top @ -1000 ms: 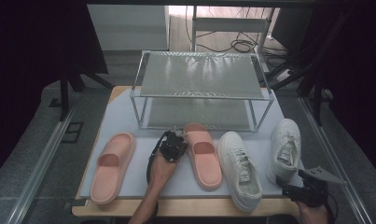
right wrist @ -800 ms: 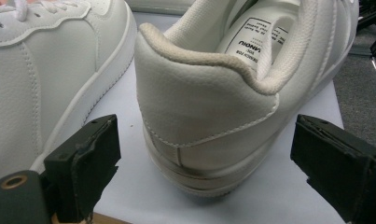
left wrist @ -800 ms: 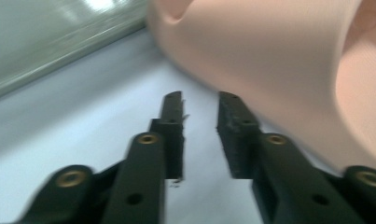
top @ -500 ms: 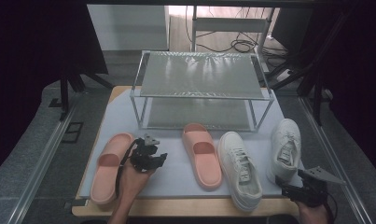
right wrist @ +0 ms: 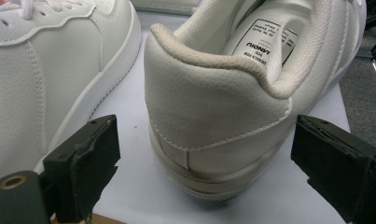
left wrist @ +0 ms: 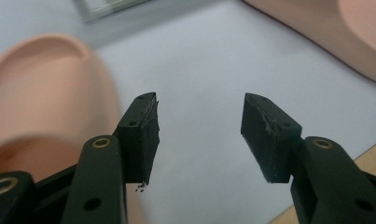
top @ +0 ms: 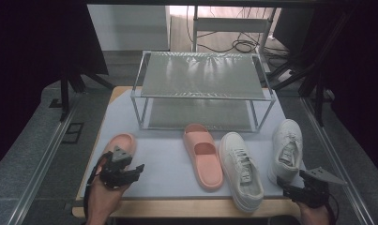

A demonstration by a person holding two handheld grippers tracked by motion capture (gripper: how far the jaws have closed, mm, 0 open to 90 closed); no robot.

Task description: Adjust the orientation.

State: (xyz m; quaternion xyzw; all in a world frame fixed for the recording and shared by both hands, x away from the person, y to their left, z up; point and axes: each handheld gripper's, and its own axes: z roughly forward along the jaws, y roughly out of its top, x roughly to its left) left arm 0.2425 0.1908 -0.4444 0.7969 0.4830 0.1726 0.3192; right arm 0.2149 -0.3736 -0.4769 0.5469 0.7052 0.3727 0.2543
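The surface (top: 168, 154) carries a two-tier metal shoe rack (top: 203, 89) at the back and four shoes in a row in front of it. From the left these are a pink slipper (top: 123, 143), a second pink slipper (top: 204, 157), a white sneaker (top: 240, 171) and another white sneaker (top: 286, 150) at the right. The left claw (top: 136, 169) hangs over the near end of the left slipper; its jaws have just been opening and stand apart with nothing between them, that slipper (left wrist: 45, 102) just beside its left jaw. The right claw (top: 290, 192) sits released at the near edge, its jaws spread to either side of the right sneaker's heel (right wrist: 213, 116) and not touching it
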